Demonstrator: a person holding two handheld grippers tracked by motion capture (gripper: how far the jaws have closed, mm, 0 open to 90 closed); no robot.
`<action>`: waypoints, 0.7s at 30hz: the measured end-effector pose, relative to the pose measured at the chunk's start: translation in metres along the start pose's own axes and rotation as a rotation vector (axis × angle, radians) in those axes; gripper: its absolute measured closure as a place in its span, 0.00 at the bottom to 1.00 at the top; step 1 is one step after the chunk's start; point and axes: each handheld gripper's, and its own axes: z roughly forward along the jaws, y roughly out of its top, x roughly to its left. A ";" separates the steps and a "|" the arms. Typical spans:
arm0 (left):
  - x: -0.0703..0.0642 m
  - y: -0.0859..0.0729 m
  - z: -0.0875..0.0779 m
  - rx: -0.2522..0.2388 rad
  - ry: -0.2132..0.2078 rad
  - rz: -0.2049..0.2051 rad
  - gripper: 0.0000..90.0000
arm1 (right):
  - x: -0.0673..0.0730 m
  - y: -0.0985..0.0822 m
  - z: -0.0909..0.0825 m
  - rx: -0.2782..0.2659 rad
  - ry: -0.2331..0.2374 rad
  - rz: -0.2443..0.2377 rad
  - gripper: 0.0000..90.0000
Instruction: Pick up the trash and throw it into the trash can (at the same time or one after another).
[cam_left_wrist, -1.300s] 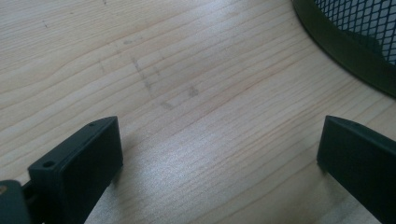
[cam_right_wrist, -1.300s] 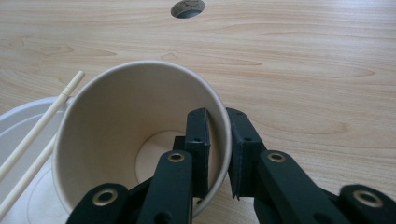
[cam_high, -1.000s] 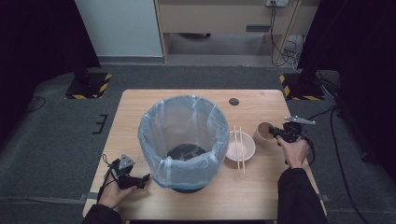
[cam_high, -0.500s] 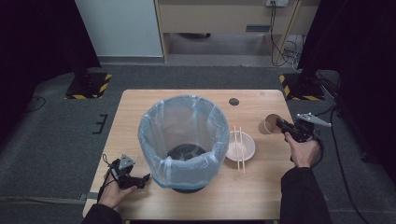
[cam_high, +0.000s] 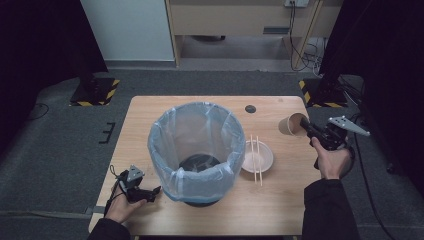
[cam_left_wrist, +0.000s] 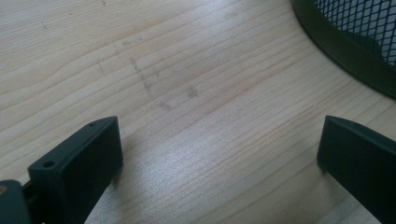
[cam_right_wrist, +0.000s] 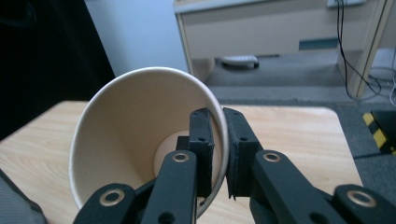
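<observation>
A brown paper cup (cam_high: 292, 124) hangs above the table's right edge, tilted on its side, and my right gripper (cam_high: 306, 128) is shut on its rim. In the right gripper view the cup (cam_right_wrist: 135, 135) opens toward the camera, with one jaw inside the wall and one outside; the right gripper (cam_right_wrist: 218, 154) pinches the thin rim. My left gripper (cam_high: 155, 191) lies on the wood at the front left, open, beside the base of the bin (cam_high: 196, 145). The left gripper (cam_left_wrist: 219, 149) has only bare wood between its jaws.
A black mesh bin lined with a clear blue bag stands mid-table; its base (cam_left_wrist: 345, 51) shows by the left gripper. A white bowl (cam_high: 258, 157) with chopsticks (cam_high: 256, 159) across it sits right of the bin. A small dark disc (cam_high: 250, 108) lies near the far edge.
My right gripper has lifted the paper cup up off the table and carried it toward the right edge. The left gripper has stayed put.
</observation>
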 end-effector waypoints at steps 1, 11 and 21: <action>0.000 0.000 0.000 0.000 0.000 0.000 0.00 | 0.001 0.003 -0.002 -0.010 0.004 -0.002 0.93; 0.000 0.000 0.000 0.000 0.000 0.000 0.00 | 0.013 0.024 -0.020 -0.096 0.046 -0.007 0.93; 0.000 0.000 0.000 0.000 0.000 0.000 0.00 | 0.031 0.046 -0.041 -0.191 0.108 -0.027 0.93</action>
